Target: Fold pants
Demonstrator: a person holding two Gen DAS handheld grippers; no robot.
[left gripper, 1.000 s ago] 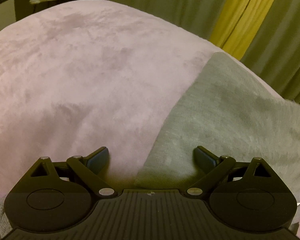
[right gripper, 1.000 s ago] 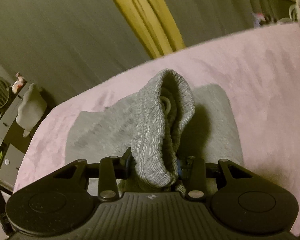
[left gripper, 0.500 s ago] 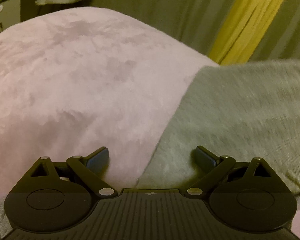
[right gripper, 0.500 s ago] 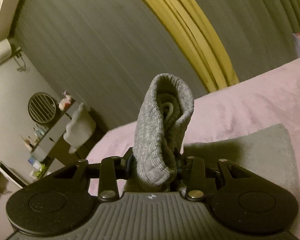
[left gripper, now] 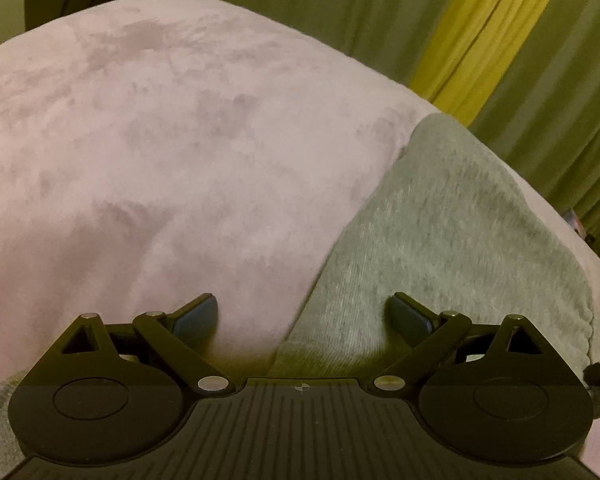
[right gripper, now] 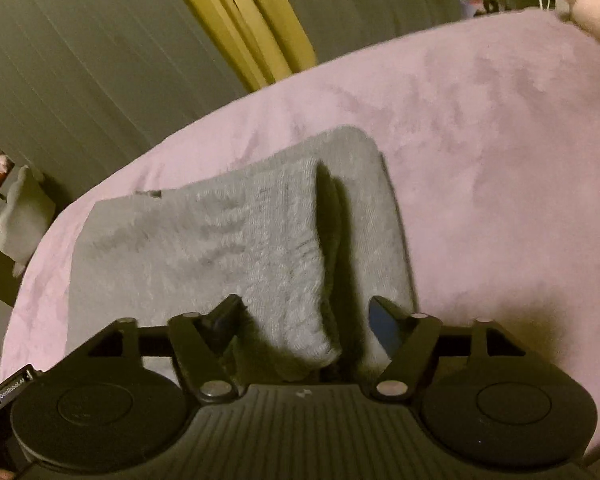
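Opening right gripper [right gripper: 304, 320] jaws — pants [right gripper: 228, 248] between, near end hidden; left gripper [left gripper: 302, 316] wide, empty.

- The grey knit pants [right gripper: 228, 240] lie folded on the pink plush blanket [right gripper: 480, 140], which serves as the landmark.
- In the right wrist view, the pants sit on the blanket's left part, near its far edge.
- The pleated grey-green and yellow curtain [right gripper: 236, 20] hangs behind the blanket.
- The right gripper [right gripper: 304, 322] hovers over the blanket's near side, the pants' ribbed end between its opening jaws.
- The left gripper [left gripper: 302, 320] straddles the pants' edge on the blanket.
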